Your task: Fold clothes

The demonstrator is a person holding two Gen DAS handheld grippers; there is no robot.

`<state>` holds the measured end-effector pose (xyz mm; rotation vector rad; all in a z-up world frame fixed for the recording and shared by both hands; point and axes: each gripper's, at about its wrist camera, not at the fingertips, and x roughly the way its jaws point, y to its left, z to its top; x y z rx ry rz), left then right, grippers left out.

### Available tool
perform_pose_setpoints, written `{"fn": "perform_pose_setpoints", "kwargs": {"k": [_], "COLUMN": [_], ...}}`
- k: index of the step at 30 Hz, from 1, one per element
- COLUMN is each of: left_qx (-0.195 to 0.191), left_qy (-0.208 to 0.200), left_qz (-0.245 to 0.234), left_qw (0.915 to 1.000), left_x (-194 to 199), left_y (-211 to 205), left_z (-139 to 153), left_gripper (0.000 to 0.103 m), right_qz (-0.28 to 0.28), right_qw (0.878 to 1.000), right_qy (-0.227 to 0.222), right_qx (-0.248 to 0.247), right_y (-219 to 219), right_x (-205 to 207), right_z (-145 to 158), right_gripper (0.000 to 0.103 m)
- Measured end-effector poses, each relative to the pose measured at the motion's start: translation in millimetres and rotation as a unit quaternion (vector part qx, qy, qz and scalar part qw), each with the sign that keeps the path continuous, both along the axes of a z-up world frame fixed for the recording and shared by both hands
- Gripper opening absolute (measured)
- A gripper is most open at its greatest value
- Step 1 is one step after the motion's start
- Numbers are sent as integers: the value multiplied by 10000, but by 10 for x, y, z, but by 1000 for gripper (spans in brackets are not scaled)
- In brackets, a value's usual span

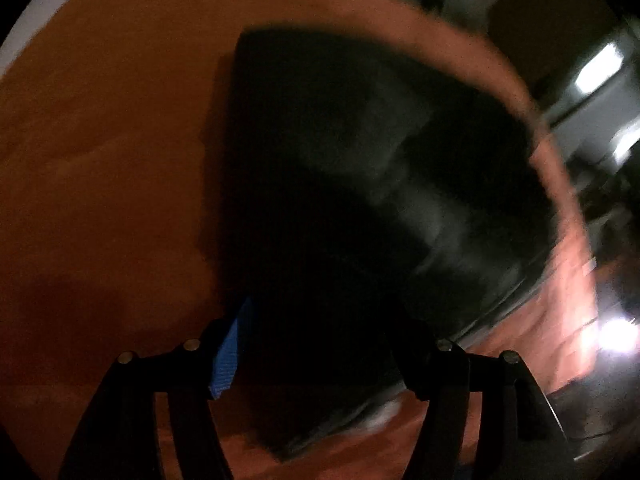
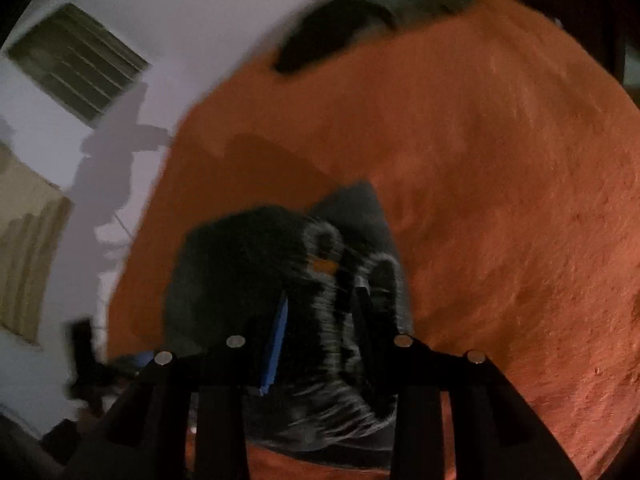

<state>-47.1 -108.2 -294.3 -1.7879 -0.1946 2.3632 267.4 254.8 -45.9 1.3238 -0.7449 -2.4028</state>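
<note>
On the orange blanket (image 1: 100,140), near its middle, lay a dark garment (image 1: 340,160), flattened into a rough block with one straight side and one clean corner. Its fabric looked black with some grey, striped folds, but both views were dim and blurred, so I could not tell what kind of clothing it was.

Above its near end stood the left gripper (image 1: 316,344), pointing steeply down. Its jaws were wide apart, and the cloth lay below the gap, not pinched as far as I could see. The right gripper (image 2: 320,320) hung over the rumpled striped part of the same garment (image 2: 248,264). Its jaws were only partly apart, with cloth between them, but the blur hid whether the pads pressed on it, so I could not tell if it held anything.

At the far edge of the blanket a second dark cloth (image 2: 320,36) lay well apart, with a pale wall (image 2: 200,20) behind it.

I judge that one fold was just finished and the hands were between grips. The next move probably calls for taking an edge or two corners of the garment and bringing them over evenly. A thick folded edge may slip from half-closed jaws, so a firm bite is needed.
</note>
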Motion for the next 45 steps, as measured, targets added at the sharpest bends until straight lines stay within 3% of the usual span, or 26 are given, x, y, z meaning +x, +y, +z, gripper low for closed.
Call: {"fn": "perform_pose_setpoints", "kwargs": {"k": [1, 4, 7, 9, 10, 13, 16, 18, 22, 25, 27, 28, 29, 31, 34, 38, 42, 45], "left_qx": [-78, 195, 194, 96, 99, 141, 10, -40, 162, 169, 32, -3, 155, 396, 392, 744, 991, 1151], "left_qy": [-15, -73, -79, -2, 5, -108, -102, 140, 223, 124, -4, -62, -82, -173, -143, 346, 682, 824], "left_qz": [-63, 69, 42, -37, -34, 39, 157, 206, 407, 508, 546, 576, 669, 811, 978, 1021, 920, 772], "left_qw": [9999, 9998, 9998, 9999, 9999, 9998, 9998, 9997, 9988, 9985, 9985, 9983, 9976, 9958, 9943, 9914, 9885, 9869], "left_x": [65, 163, 182, 220, 250, 343, 434, 456, 339, 344, 337, 337, 355, 355, 263, -50, -548, -1044], "left_y": [-12, -172, -213, -209, -229, -339, -478, -572, -698, -727, -740, -754, -814, -910, -1002, -1021, -737, -389], "left_z": [-54, -87, -49, -7, 8, 37, 178, 365, 453, 336, 165, 86, 50, 27, 176, 523, 759, 804], "left_gripper": [71, 75, 75, 75, 76, 80, 80, 80, 80, 80, 80, 81, 83, 83, 83, 83, 83, 83], "right_qz": [103, 487, 511, 240, 120, -3, 58, 175, 666, 882, 670, 537, 463, 475, 575, 821, 986, 741], "right_qw": [9998, 9979, 9977, 9978, 9981, 9980, 9983, 9989, 9975, 9948, 9951, 9958, 9965, 9965, 9970, 9966, 9949, 9963], "right_qy": [43, -174, -438, -531, -560, -626, -499, -299, 50, -180, -517, -632, -669, -682, -519, -104, 93, 279], "right_qx": [-155, -383, 72, 307, 205, -67, 303, 332, 237, 466, 506, 381, 173, -103, -86, -2, 172, 330], "right_y": [-61, -257, -479, -431, -359, -248, -373, -503, -863, -1045, -981, -903, -816, -737, -799, -952, -1084, -1038], "right_x": [3, -17, -123, -144, -154, -186, -210, -202, -154, -242, -341, -371, -386, -406, -344, -216, -316, -597], "right_z": [20, -139, -422, -600, -657, -747, -601, -452, -229, -379, -576, -680, -758, -832, -758, -540, -421, -260], "right_gripper": [32, 32, 30, 4, 0, 0, 1, 5, 10, 11, 11, 5, 0, 0, 1, 17, 18, 18]}}
